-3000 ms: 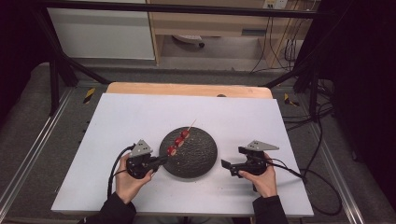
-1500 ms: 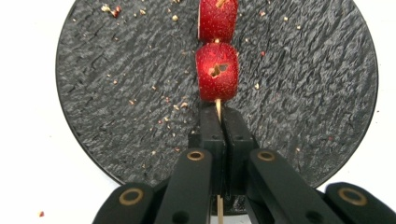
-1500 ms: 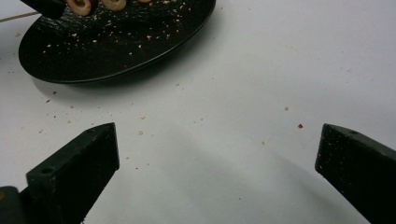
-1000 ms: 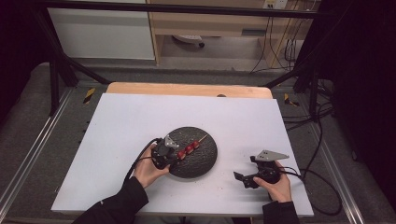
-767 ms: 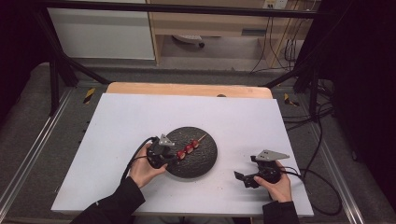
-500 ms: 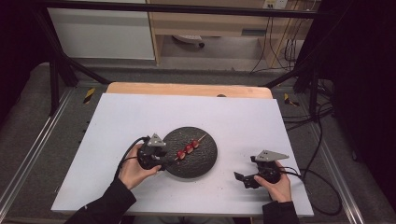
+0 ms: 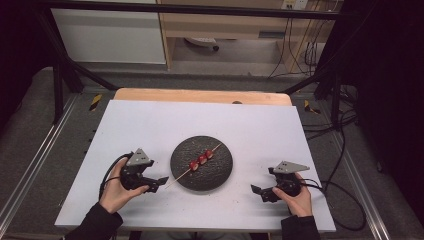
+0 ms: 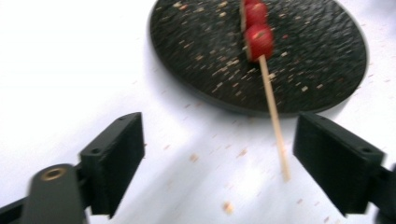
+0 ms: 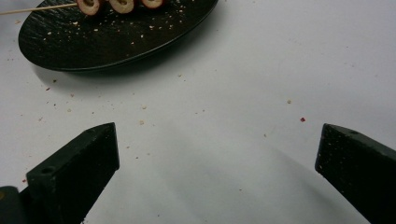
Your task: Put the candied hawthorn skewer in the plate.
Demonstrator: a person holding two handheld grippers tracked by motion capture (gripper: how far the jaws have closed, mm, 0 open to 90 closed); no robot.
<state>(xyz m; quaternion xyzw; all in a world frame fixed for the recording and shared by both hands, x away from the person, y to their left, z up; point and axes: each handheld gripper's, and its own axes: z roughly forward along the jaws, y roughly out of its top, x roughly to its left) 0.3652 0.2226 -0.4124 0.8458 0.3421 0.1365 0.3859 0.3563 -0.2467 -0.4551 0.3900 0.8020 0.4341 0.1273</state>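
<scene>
A dark round plate (image 7: 221, 172) sits mid-table and bears a wooden skewer (image 7: 200, 160) with three red pieces. The skewer's bare stick reaches over the plate's near-left rim. My left gripper (image 7: 161, 183) is just left of the plate, and its jaws have just been opening. In the left gripper view the plate (image 8: 317, 56) and the skewer (image 8: 258, 39) lie ahead. The stick's tip rests on the table between the jaws of the left gripper (image 8: 219, 144), touched by neither. My right gripper (image 7: 258, 192) stands open and empty to the right of the plate (image 9: 116, 39), with the skewer (image 9: 122, 4) at the top edge.
The white tabletop (image 7: 200, 120) has a wooden strip (image 7: 200, 95) along its far edge. Small crumbs (image 9: 141, 122) are scattered on the surface near the plate. Cables trail from both grippers toward the table's front corners.
The left gripper has let go of the skewer, opened its jaws and drawn back to the left off the plate. The skewer stays on the plate. The right gripper has kept still.
</scene>
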